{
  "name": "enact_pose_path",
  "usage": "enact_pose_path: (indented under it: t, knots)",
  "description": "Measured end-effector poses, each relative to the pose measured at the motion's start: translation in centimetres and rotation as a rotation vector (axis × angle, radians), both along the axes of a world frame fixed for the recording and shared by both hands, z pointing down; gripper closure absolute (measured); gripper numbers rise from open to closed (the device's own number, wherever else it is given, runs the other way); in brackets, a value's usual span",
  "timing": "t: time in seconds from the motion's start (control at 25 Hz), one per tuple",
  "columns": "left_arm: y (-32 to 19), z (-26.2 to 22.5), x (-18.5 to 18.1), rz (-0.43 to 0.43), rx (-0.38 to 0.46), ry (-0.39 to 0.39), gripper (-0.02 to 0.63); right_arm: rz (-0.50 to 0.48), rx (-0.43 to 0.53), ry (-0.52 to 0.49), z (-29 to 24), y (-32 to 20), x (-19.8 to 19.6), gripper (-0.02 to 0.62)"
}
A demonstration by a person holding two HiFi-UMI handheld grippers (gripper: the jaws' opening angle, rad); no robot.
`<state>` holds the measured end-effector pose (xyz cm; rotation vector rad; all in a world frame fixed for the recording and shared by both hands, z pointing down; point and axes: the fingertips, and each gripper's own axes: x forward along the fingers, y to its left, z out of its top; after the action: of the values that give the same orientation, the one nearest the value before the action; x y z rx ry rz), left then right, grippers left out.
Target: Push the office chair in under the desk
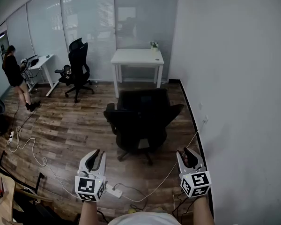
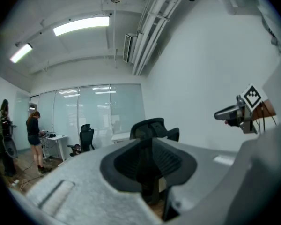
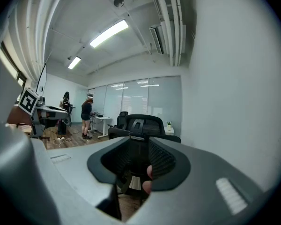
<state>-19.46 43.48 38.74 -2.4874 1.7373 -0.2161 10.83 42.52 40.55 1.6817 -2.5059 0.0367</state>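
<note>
A black office chair [image 1: 143, 118] stands on the wood floor with its back toward me, about a chair's length in front of the white desk [image 1: 136, 56] at the glass wall. My left gripper [image 1: 96, 156] hovers low, short of the chair's left rear. My right gripper [image 1: 189, 155] is held short of its right rear. Both have their jaws apart with nothing between them, and neither touches the chair. The chair's backrest [image 2: 152, 128] lies straight ahead in the left gripper view, and the backrest [image 3: 140, 122] also lies ahead in the right gripper view.
A white wall [image 1: 239, 102] runs close along the right. A power strip [image 1: 114, 190] and cables [image 1: 28, 146] lie on the floor near my feet. A second black chair [image 1: 77, 69], another desk [image 1: 40, 62] and a person [image 1: 14, 74] are at the far left. A small plant [image 1: 154, 45] sits on the desk.
</note>
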Motion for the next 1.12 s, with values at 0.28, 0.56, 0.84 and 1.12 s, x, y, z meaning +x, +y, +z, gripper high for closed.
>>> enact_pose_path:
  t: [0.28, 0.56, 0.84, 1.12]
  knots:
    - [-0.4, 1.0, -1.8, 0.032, -0.021, 0.017, 0.529, 0.014, -0.016, 0.019, 0.9, 0.4, -2.3, 0.491]
    - [-3.0, 1.4, -1.9, 0.048, -0.025, 0.02, 0.529, 0.028, -0.01, 0.009, 1.0, -1.9, -2.2, 0.491]
    - [-8.4, 1.7, 0.3, 0.044, -0.034, 0.02, 0.529, 0.018, -0.017, 0.024, 1.5, -7.1, 0.0, 0.491]
    - [-15.1, 2.4, 3.8, 0.014, -0.048, 0.0, 0.523, -0.022, -0.017, 0.021, 2.0, -14.7, 4.0, 0.491]
